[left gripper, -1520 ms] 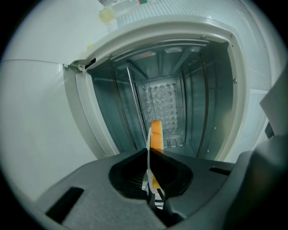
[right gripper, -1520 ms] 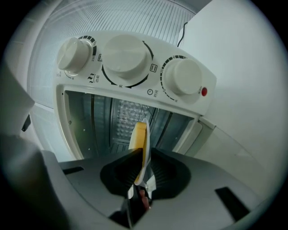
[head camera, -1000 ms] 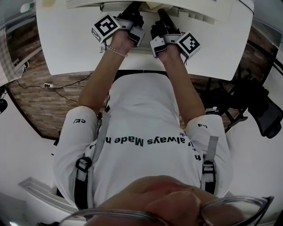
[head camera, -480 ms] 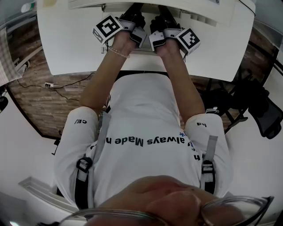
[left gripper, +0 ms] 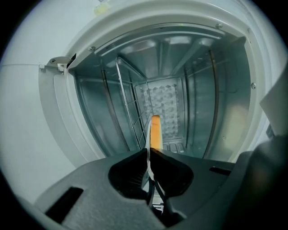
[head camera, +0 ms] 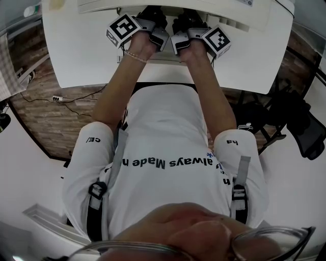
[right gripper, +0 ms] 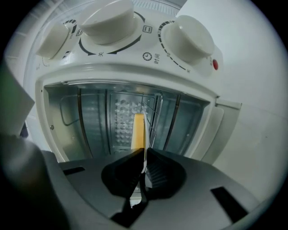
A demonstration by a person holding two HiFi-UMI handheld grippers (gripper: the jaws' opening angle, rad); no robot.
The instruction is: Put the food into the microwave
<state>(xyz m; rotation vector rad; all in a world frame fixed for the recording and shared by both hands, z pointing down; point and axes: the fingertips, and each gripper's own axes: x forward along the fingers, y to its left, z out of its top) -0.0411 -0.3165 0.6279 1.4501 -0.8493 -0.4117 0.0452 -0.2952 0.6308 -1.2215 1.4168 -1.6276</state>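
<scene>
Easing plate [left gripper: 155, 132] deeper into microwave [right gripper: 135, 74], both hand-held grippers [head camera: 154, 15] [head camera: 184, 18] clamped

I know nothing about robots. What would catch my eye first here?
The open microwave fills both gripper views, its shiny metal cavity gaping just ahead, with big white knobs above the opening in the right gripper view. The left hand-held gripper and the right hand-held gripper each pinch a thin orange-and-white item, seen edge-on, aimed at that cavity.
</scene>
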